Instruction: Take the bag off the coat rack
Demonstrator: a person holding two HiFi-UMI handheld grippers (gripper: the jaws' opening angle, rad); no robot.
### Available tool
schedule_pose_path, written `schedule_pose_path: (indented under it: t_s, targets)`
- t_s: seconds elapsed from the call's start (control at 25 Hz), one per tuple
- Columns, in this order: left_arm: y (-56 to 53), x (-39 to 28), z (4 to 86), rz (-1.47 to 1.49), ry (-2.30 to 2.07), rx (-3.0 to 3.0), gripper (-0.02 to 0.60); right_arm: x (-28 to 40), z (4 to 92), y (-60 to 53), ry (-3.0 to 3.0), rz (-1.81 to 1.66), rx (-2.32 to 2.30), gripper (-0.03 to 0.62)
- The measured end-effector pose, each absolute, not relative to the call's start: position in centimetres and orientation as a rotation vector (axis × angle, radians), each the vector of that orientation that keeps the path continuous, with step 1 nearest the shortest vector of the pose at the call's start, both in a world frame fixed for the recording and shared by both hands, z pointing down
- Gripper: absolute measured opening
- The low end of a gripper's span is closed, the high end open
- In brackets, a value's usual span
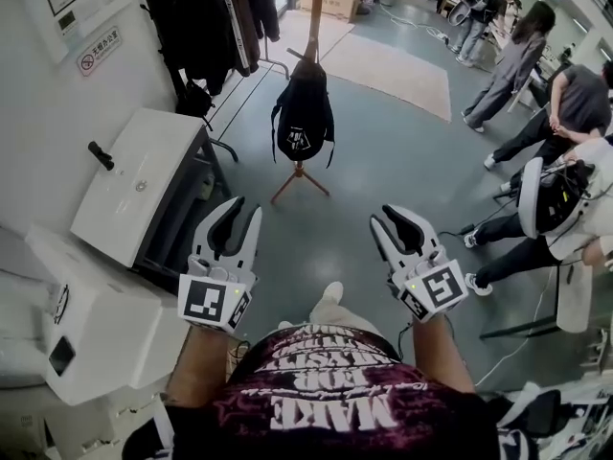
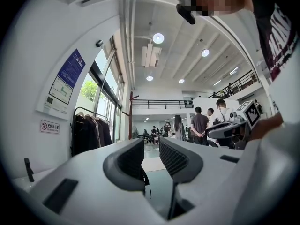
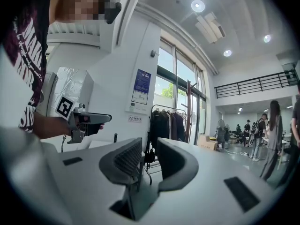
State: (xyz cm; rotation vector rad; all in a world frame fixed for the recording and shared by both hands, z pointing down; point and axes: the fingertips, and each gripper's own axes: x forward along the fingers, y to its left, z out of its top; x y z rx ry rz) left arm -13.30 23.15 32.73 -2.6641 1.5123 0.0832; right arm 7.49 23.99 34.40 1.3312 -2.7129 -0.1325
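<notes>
A black backpack [image 1: 304, 115] hangs on a wooden coat rack [image 1: 315, 12] that stands on the grey floor ahead of me. Both grippers are held up near my chest, well short of the bag. My left gripper [image 1: 239, 218] is open, nothing between its jaws. My right gripper [image 1: 395, 218] is also open and empty. In the left gripper view the left gripper [image 2: 151, 156] points toward the rack's pole [image 2: 131, 116], and a black strap of the bag [image 2: 146, 179] shows behind one jaw. The right gripper view has the right gripper [image 3: 149, 161] with a clear gap.
A garment rail with dark coats [image 1: 206, 17] stands left of the coat rack, against the wall. A white machine [image 1: 144, 180] sits at my left. Several people [image 1: 517, 65] stand at the right, one crouched [image 1: 565, 209]. A beige carpet [image 1: 402, 70] lies beyond.
</notes>
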Motion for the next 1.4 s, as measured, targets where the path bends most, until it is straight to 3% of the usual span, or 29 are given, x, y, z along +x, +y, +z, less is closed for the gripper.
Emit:
schedule_pose_path:
  t_s: [1.4]
  targets:
    - [3.9,-6.6,35.5,-0.097,1.690,-2.607,0.091,13.9,37.0,2.4,-2.842,-0.034,1.161,0.109]
